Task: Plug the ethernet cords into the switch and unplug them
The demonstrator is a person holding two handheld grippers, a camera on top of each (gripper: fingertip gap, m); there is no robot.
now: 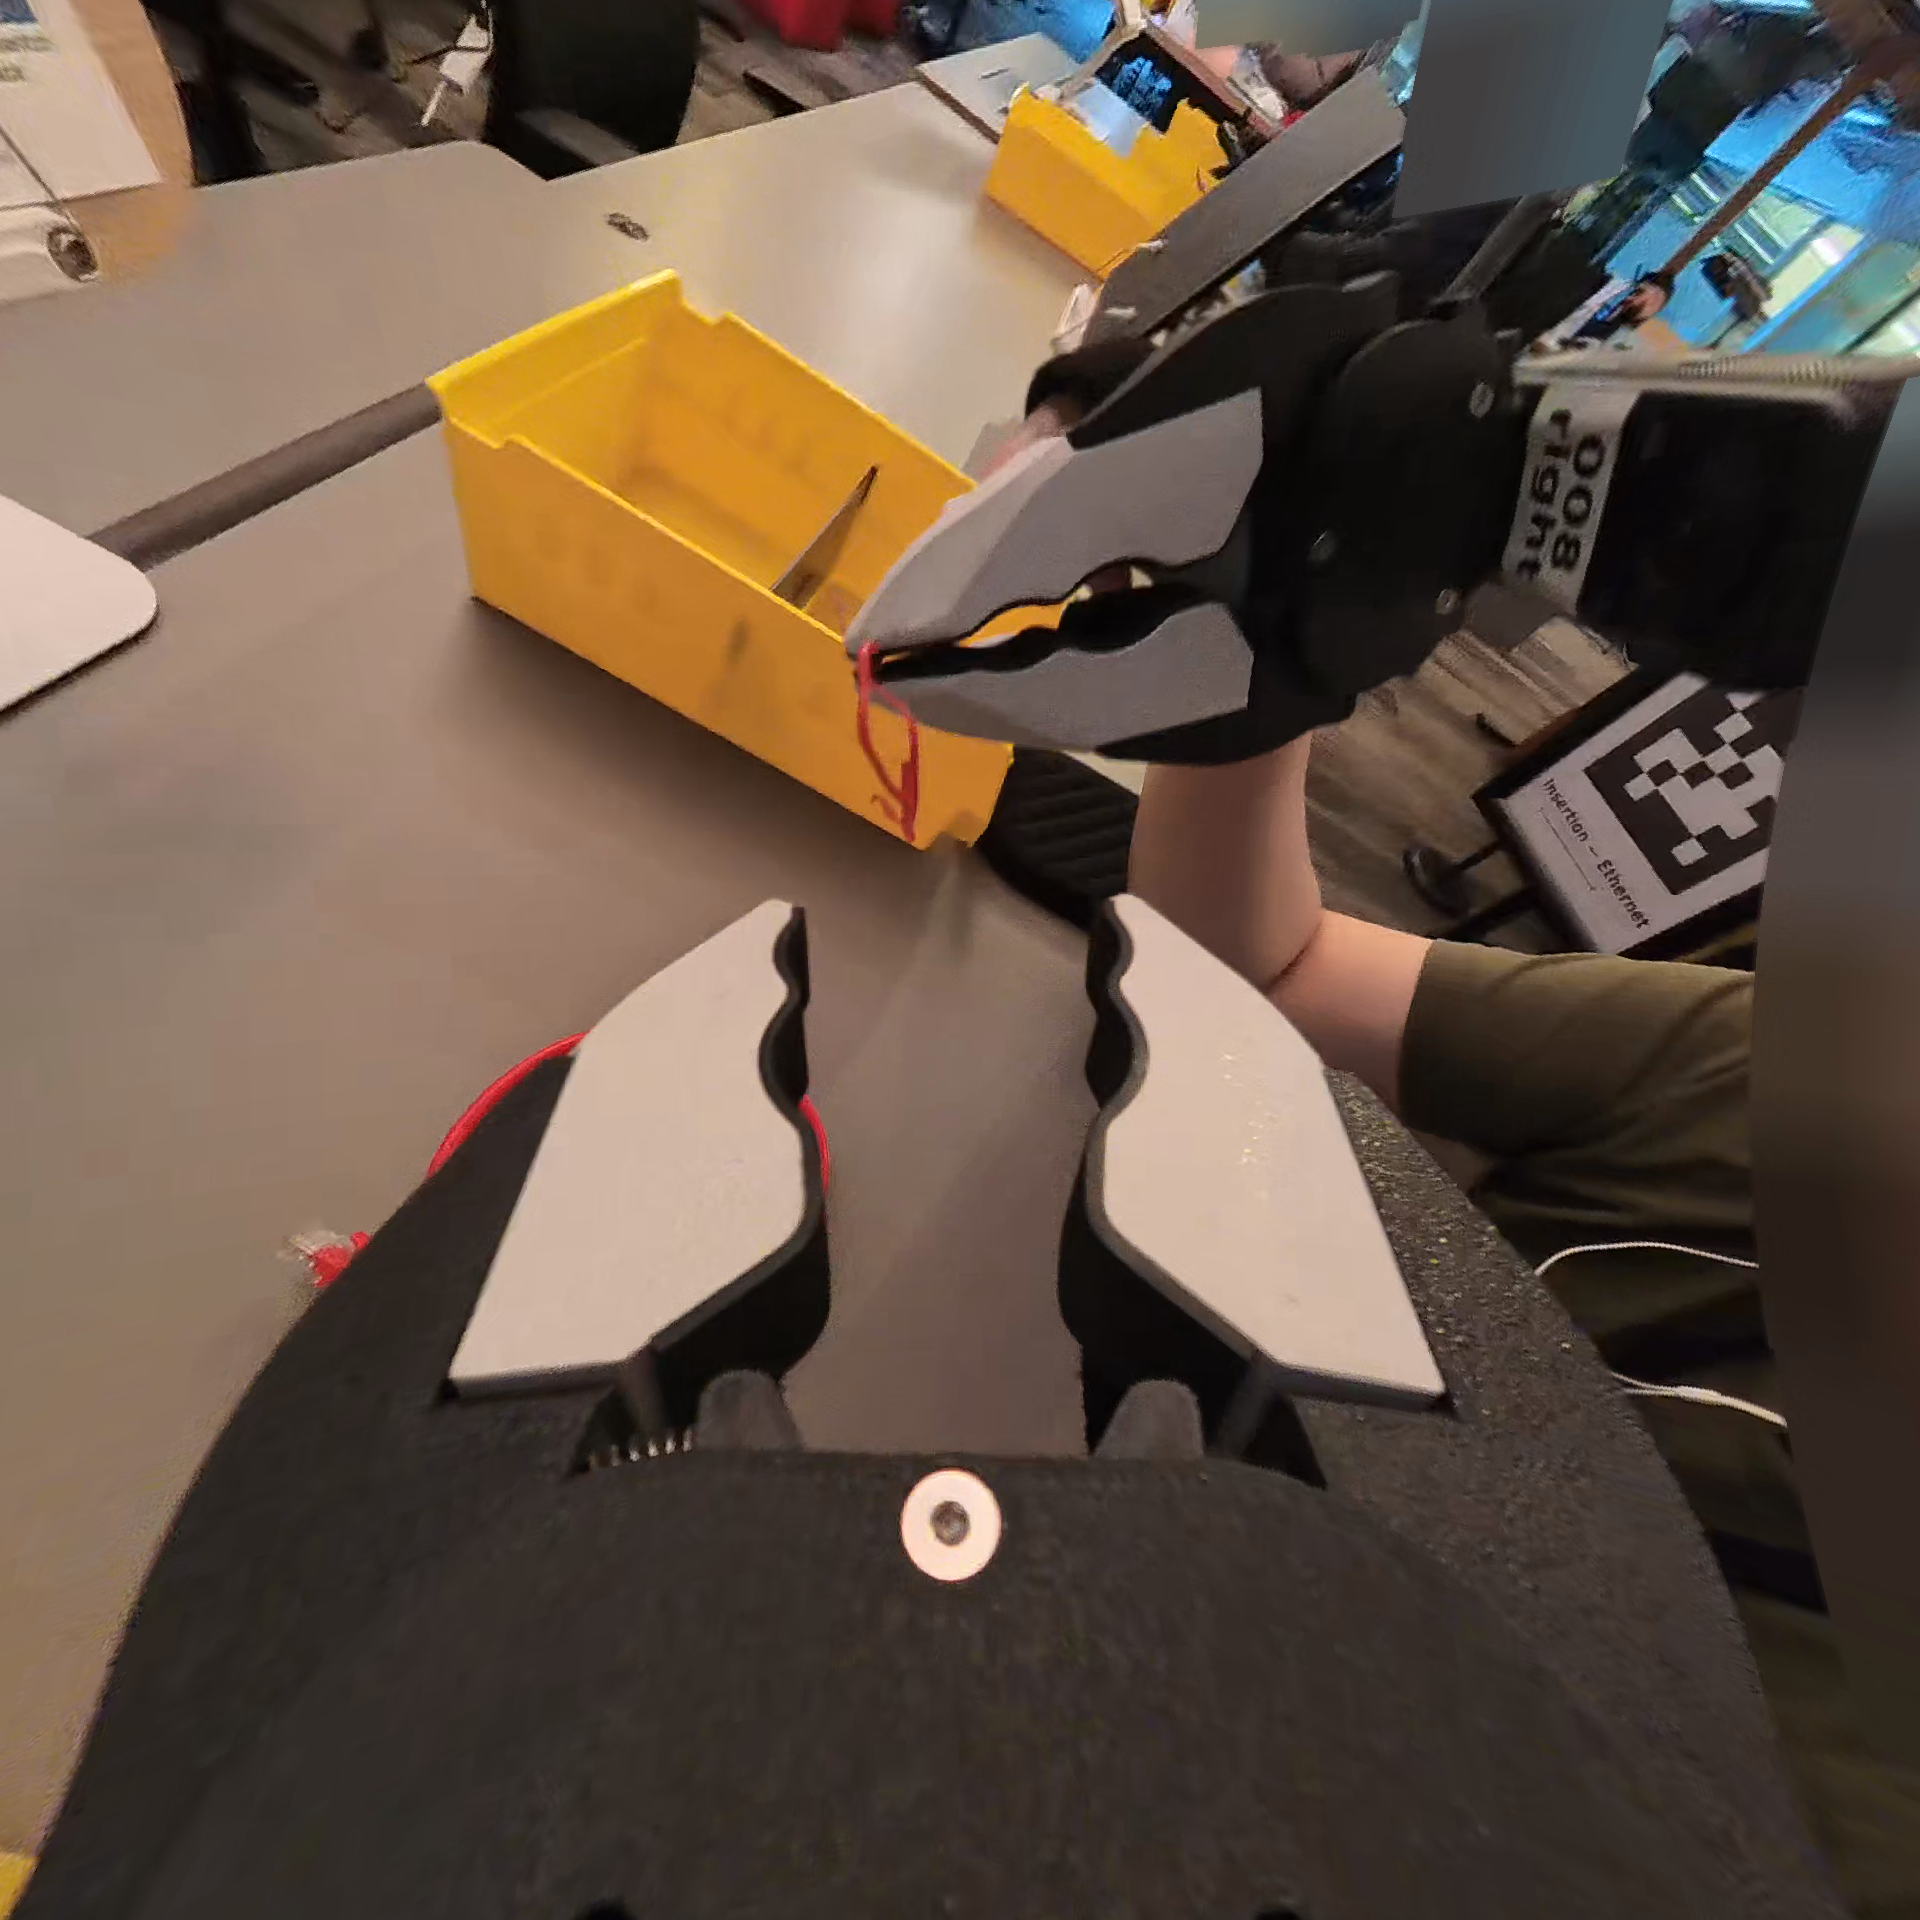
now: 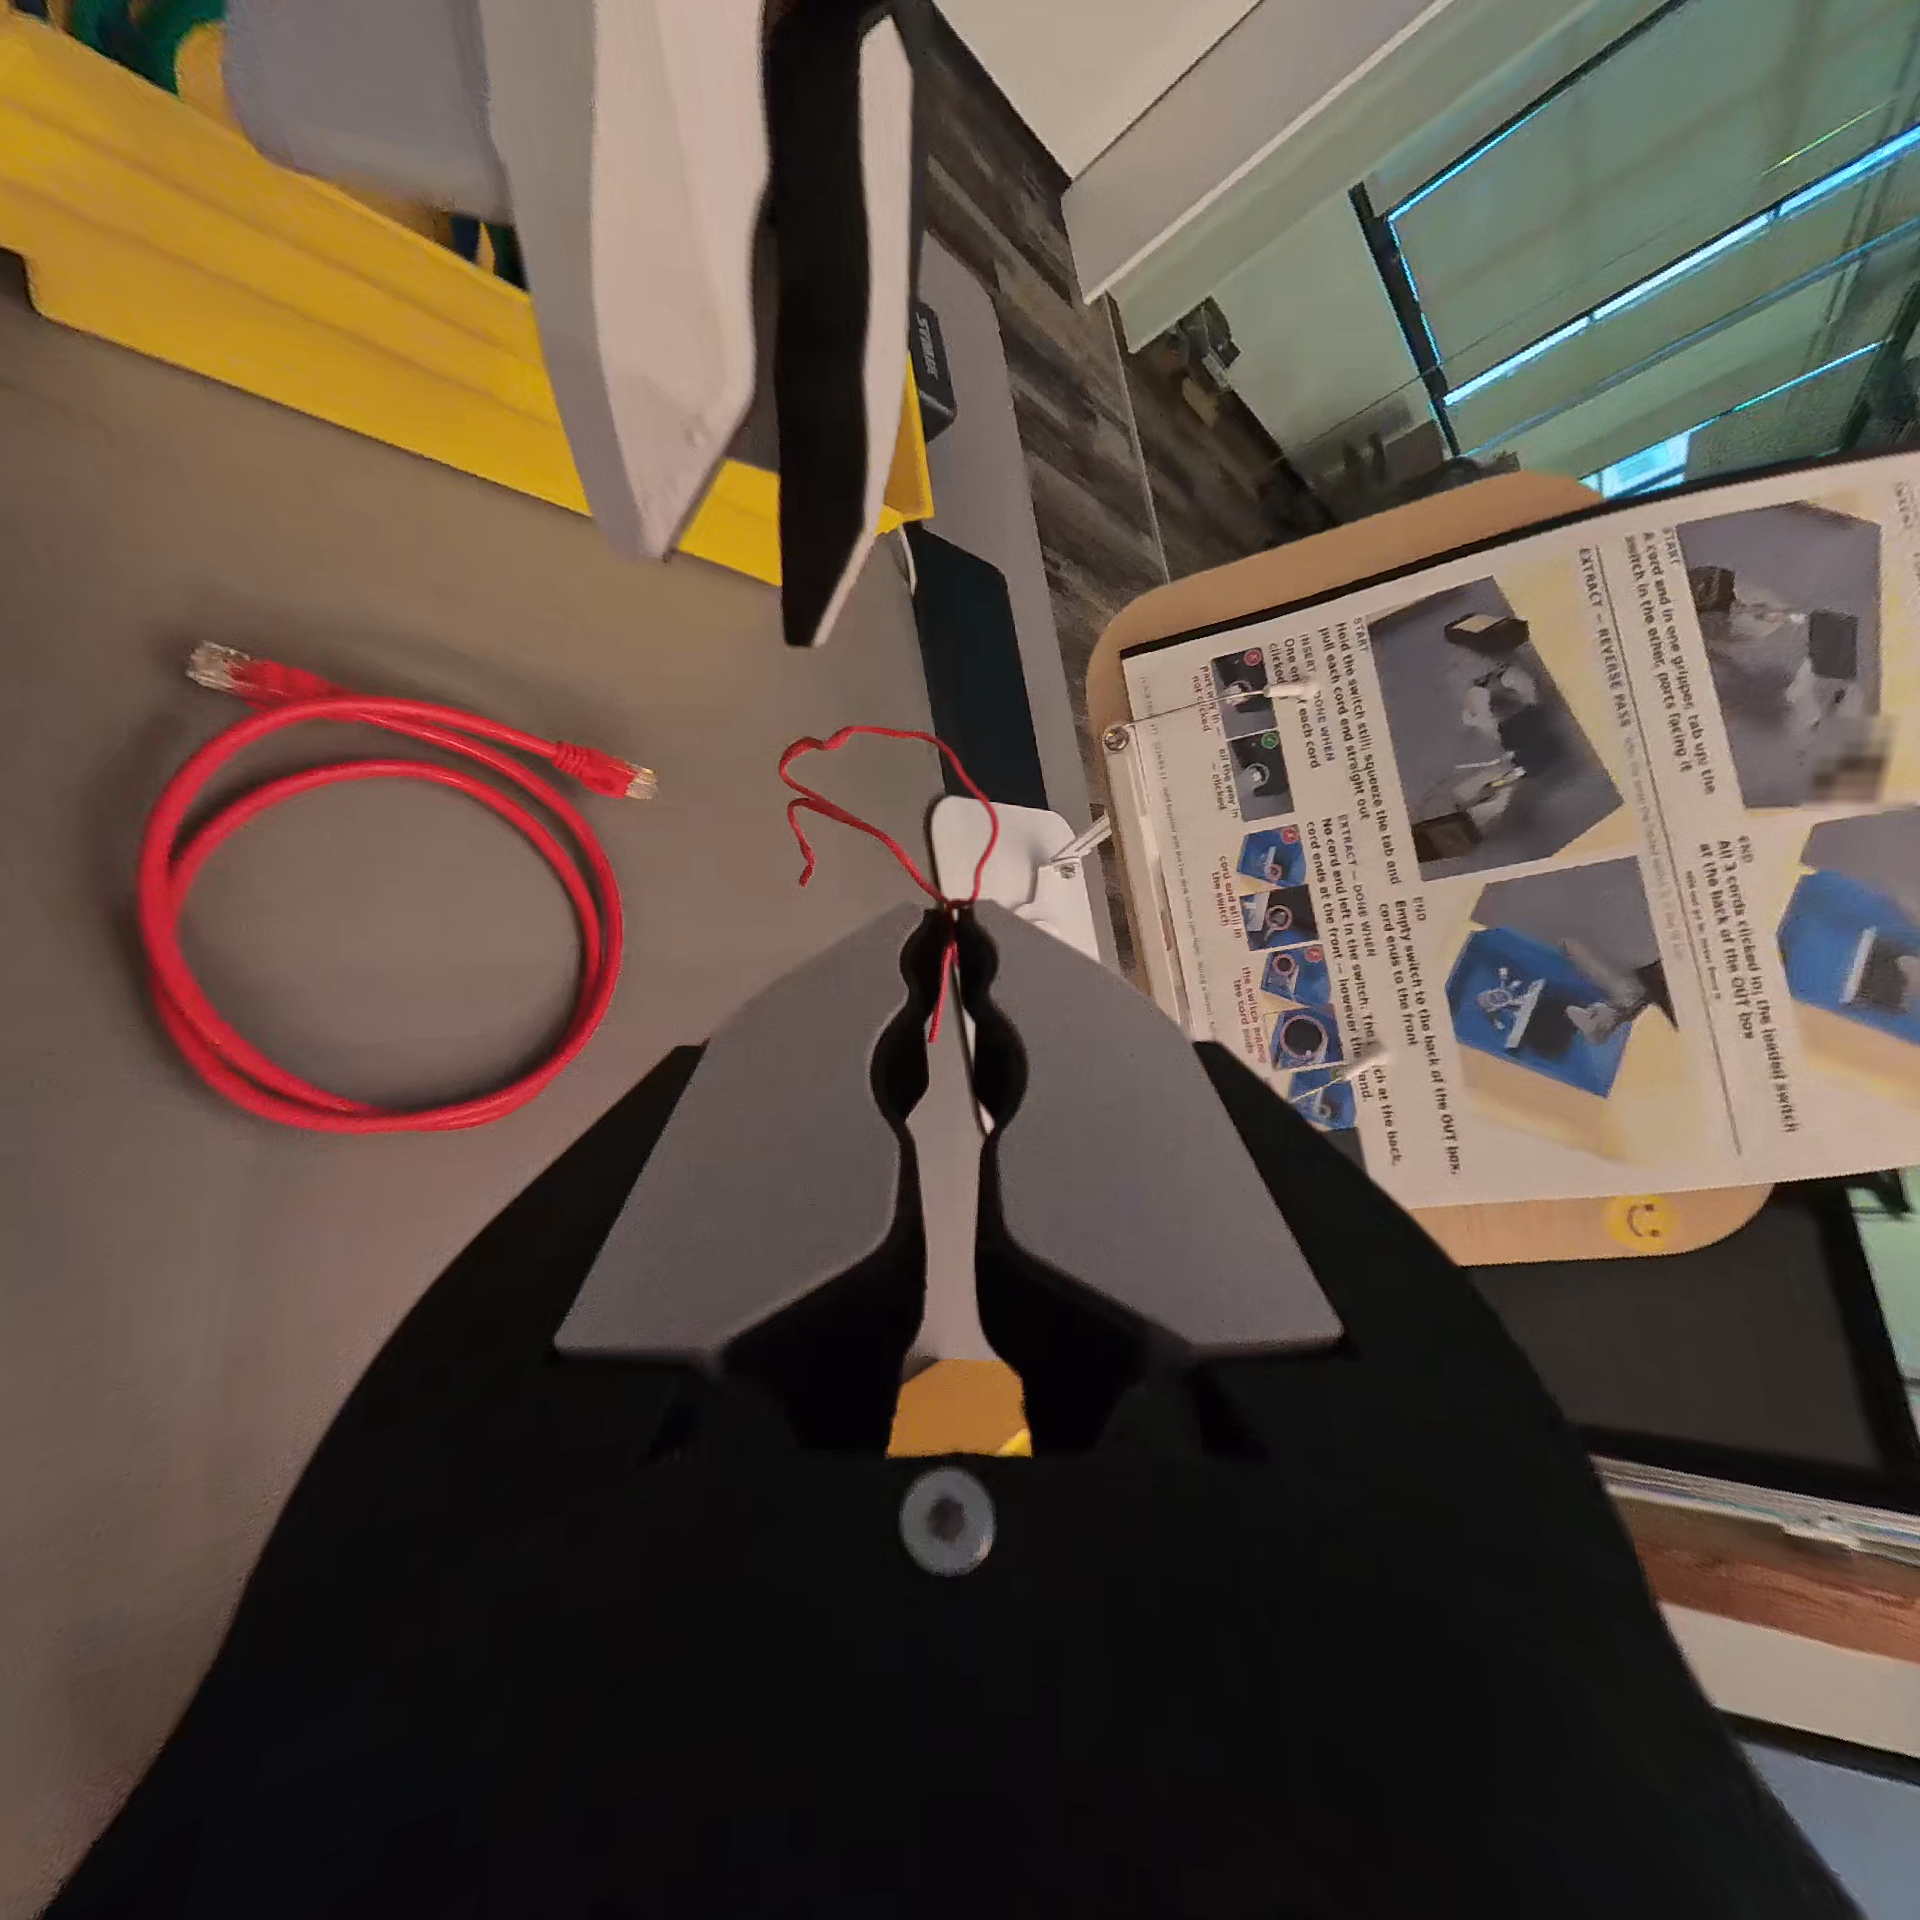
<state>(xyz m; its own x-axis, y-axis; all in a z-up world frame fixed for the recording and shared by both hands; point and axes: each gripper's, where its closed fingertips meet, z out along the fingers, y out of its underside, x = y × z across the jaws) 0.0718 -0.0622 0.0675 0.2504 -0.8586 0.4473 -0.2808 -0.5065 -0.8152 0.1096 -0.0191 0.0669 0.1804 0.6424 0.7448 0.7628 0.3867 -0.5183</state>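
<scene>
Right gripper [image 2: 951, 914] pinching red twist tie [image 2: 883, 800], left gripper [image 1: 940, 935] fingers apart, empty.
Coiled red ethernet cord [image 2: 379, 935] lies on grey table [image 2: 312, 1299], near yellow bin [image 1: 665, 520]; tie dangles beside bin.

Office-type workroom set up for data collection. Landmark: the yellow bin [image 1: 717, 582] on a wide grey desk [image 1: 312, 831]. Behind the bin, more grey desks butt together, with a second yellow bin [image 1: 1081, 197] on the far one and a dark office chair [image 1: 592, 83] beyond. Right of the bin, off the desk edge, a square-patterned marker card [image 1: 1662, 800] stands on wood-look flooring. Also right of it, a printed instruction sheet with photos [image 2: 1558, 862] and glass partition walls [image 2: 1662, 229].
</scene>
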